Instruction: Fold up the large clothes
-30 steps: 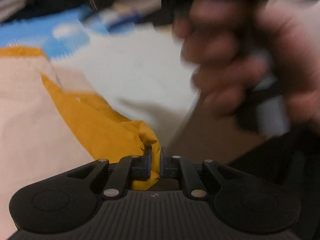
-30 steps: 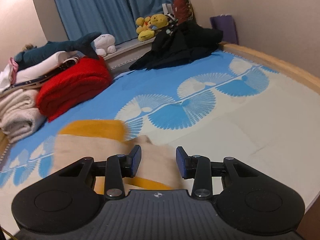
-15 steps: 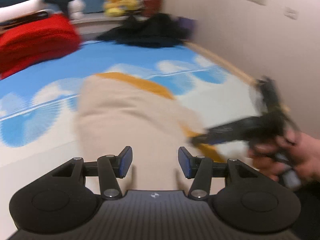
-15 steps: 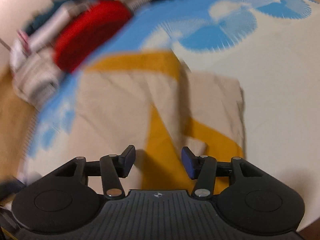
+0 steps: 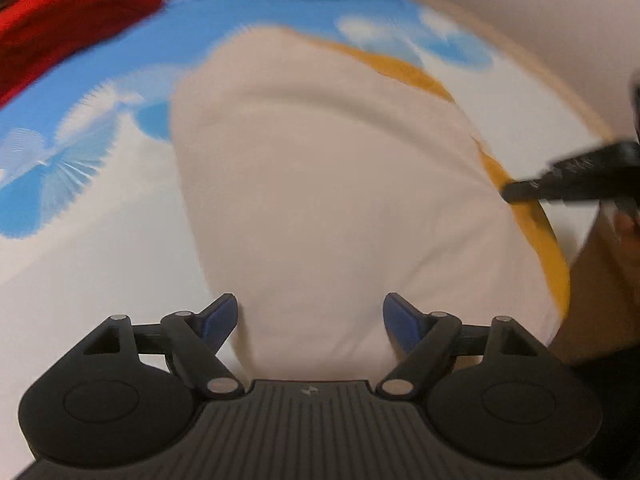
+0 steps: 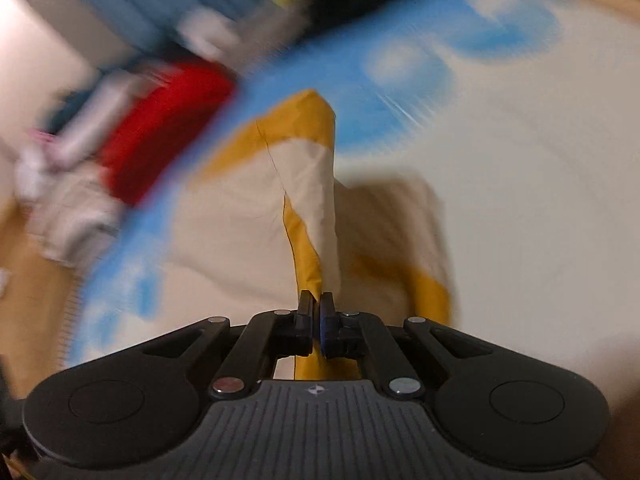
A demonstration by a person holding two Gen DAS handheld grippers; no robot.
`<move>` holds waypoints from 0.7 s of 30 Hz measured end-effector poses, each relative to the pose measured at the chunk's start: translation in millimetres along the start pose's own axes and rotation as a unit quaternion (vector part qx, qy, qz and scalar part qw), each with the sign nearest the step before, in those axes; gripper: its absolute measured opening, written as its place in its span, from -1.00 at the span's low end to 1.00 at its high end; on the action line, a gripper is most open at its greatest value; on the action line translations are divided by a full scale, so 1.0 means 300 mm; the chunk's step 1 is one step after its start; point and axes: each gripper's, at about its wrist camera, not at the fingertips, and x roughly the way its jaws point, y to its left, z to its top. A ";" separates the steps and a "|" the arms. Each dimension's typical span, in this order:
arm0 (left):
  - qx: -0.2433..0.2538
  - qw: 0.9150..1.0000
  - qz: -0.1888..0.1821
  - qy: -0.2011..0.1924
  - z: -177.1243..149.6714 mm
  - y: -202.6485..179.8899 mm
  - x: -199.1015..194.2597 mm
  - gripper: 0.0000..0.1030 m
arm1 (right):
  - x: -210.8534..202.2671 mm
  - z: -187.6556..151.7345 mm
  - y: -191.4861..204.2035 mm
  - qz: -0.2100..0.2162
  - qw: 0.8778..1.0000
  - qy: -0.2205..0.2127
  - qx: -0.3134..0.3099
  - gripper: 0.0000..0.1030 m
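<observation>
Left claw (image 5: 311,318) hangs with its blue-padded fingers (image 5: 218,316) spread wide and nothing between them, poised just above the near edge of the cloth (image 5: 320,184). In the left wrist view the cloth is a broad beige sheet with a yellow border along its far and right edges, lying mostly flat on the bedspread (image 5: 80,208), which is white close by and blue with pale fan shapes farther off. A red bundle (image 5: 60,12) sits at the far left corner, well apart from the cloth. At the right edge of that view the right claw's dark body (image 5: 576,178) reaches in at the cloth's yellow border; a bit of the person's hand (image 5: 626,224) shows behind it, blurred.

Right claw (image 6: 316,322) is clamped tight on a yellow-edged fold of the cloth (image 6: 312,184), the fabric pinched between the two pads and rising from them in a narrow ridge that runs away toward a yellow corner. The rest of the cloth spreads beige to either side on the bedspread (image 6: 520,200). To the left, blurred, lie the red bundle (image 6: 160,128) and some pale folded things (image 6: 72,216) beside it; their details cannot be made out. Far background is too smeared to read.
</observation>
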 end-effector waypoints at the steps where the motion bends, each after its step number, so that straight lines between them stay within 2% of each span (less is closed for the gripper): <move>1: 0.006 1.000 0.005 0.018 -0.014 -0.005 0.040 0.66 | 0.043 -0.008 -0.002 -0.026 0.999 0.021 -0.010 -0.96; 2: 0.012 0.999 0.015 0.028 -0.025 -0.014 0.070 0.67 | 0.086 -0.013 0.004 -0.049 0.998 0.037 -0.026 -0.96; 5: 0.022 0.999 0.025 0.025 -0.031 -0.018 0.093 0.67 | 0.152 -0.026 0.040 -0.073 0.994 0.051 -0.058 -0.93; 7: 0.017 0.999 0.024 0.022 -0.031 -0.009 0.088 0.68 | 0.164 -0.022 0.059 -0.084 0.993 0.049 -0.071 -0.85; 10: 0.011 1.000 0.025 0.004 -0.048 -0.009 0.025 0.67 | 0.119 0.006 0.049 -0.072 0.996 0.025 -0.053 -0.69; 11: 0.009 1.000 0.025 -0.004 -0.035 -0.006 0.017 0.67 | 0.091 0.015 0.033 -0.065 0.997 0.006 -0.043 -0.48; 12: 0.006 1.000 0.027 -0.012 -0.028 -0.003 0.003 0.67 | 0.072 0.022 0.019 -0.060 0.998 -0.009 -0.034 -0.13; 14: -0.005 0.999 0.029 -0.018 -0.016 -0.003 -0.021 0.67 | 0.055 0.038 -0.028 -0.064 0.998 -0.022 -0.010 0.22; 18: -0.032 0.999 0.030 -0.024 0.009 0.005 -0.036 0.71 | 0.107 0.028 -0.080 -0.052 0.998 0.022 0.025 0.22; 21: -0.047 0.998 0.028 -0.026 0.028 0.007 -0.036 0.74 | 0.133 0.027 -0.072 -0.047 0.998 0.030 0.013 0.22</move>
